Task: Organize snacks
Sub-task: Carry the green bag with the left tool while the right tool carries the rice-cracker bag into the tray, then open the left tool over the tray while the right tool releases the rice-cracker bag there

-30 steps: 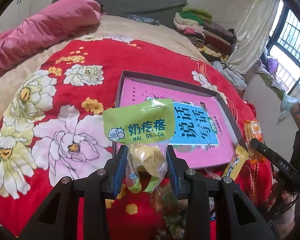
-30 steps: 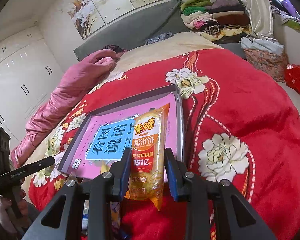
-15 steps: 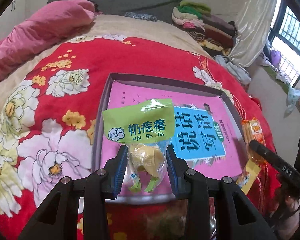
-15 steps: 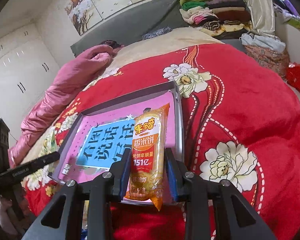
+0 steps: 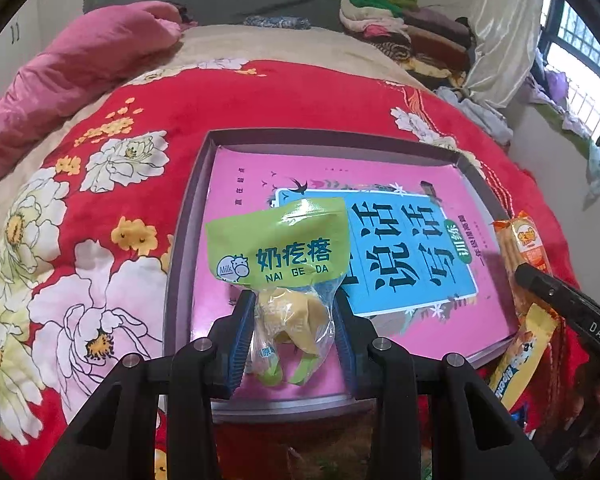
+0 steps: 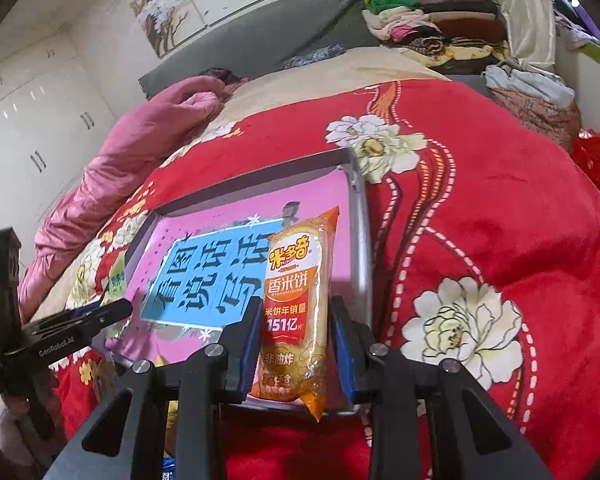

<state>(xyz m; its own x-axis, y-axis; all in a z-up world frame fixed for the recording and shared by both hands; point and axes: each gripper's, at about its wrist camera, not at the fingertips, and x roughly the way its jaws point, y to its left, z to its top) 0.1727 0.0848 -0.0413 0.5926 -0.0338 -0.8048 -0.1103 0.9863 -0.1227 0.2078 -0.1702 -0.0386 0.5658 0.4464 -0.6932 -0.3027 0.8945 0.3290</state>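
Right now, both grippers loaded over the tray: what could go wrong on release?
1. The left gripper pinches the green milk-knot bag low, so its top-heavy header may flop out over the grey tray rim.
2. The right gripper's rice cracker pack hangs near the tray's right wall; it could land astride it.
3. Both may slide on the glossy pink book.

Readable text: two snack packs, a book cover, both gripper bodies.
Green snack bag (image 5: pixel 278 246): "奶疙瘩", "NAI GE DA", cow logo "Milk". Orange rice-cracker pack (image 6: pixel 296 308): "米多奇", "香米饼", "米饼年销量 151亿", "非油炸". Pink book (image 5: pixel 400 256) behind the green snack bag: large "说话写话" on the blue panel, small print too fine to read. Right gripper (image 5: pixel 568 312) body: "DAS". Left gripper (image 6: pixel 72 330) body: "GenRobot.AI".
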